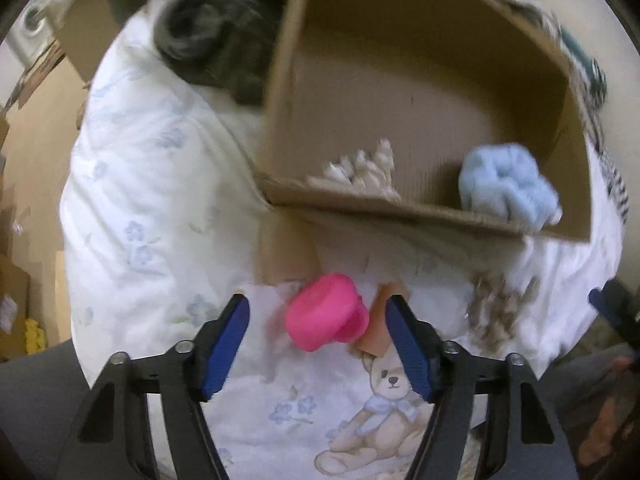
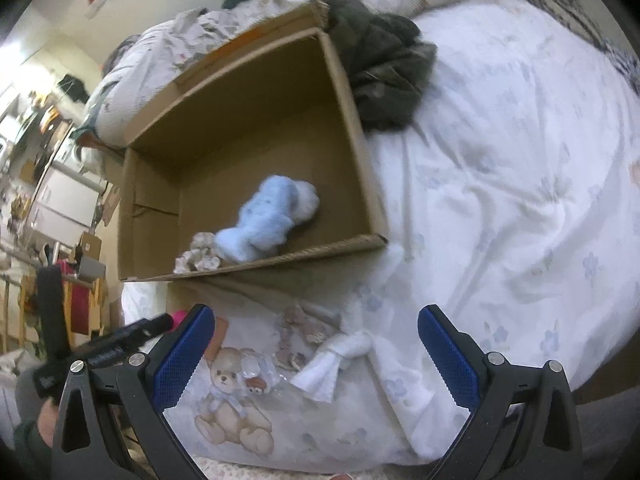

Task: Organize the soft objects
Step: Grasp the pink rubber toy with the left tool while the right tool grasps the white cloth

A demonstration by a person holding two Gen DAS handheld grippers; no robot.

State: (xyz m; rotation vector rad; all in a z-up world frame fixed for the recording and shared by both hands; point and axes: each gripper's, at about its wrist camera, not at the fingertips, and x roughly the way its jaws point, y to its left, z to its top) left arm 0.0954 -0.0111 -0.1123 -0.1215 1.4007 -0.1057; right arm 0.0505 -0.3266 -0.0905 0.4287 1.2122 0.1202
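Note:
An open cardboard box (image 1: pixel 404 216) (image 2: pixel 352 128) stands on a white bedspread. A light blue fluffy soft toy (image 1: pixel 506 186) (image 2: pixel 264 220) and a beige soft item (image 1: pixel 360 172) (image 2: pixel 200 256) lie inside it. A pink soft object (image 1: pixel 326 312) lies on the bedspread between the jaws of my open left gripper (image 1: pixel 318 340), not gripped. My right gripper (image 2: pixel 316 352) is open above a knotted white cloth (image 2: pixel 340 356) and a brown-beige patterned soft item (image 2: pixel 300 332) (image 1: pixel 500 304). The left gripper also shows at the right wrist view's left edge (image 2: pixel 132 336).
A dark grey-green bundle of clothing (image 1: pixel 208 36) (image 2: pixel 384 60) lies beside the box's far side. The bedspread (image 2: pixel 520 180) has a teddy bear print (image 1: pixel 384 412) (image 2: pixel 228 404). Cardboard and clutter stand beyond the bed's left edge (image 1: pixel 24 160).

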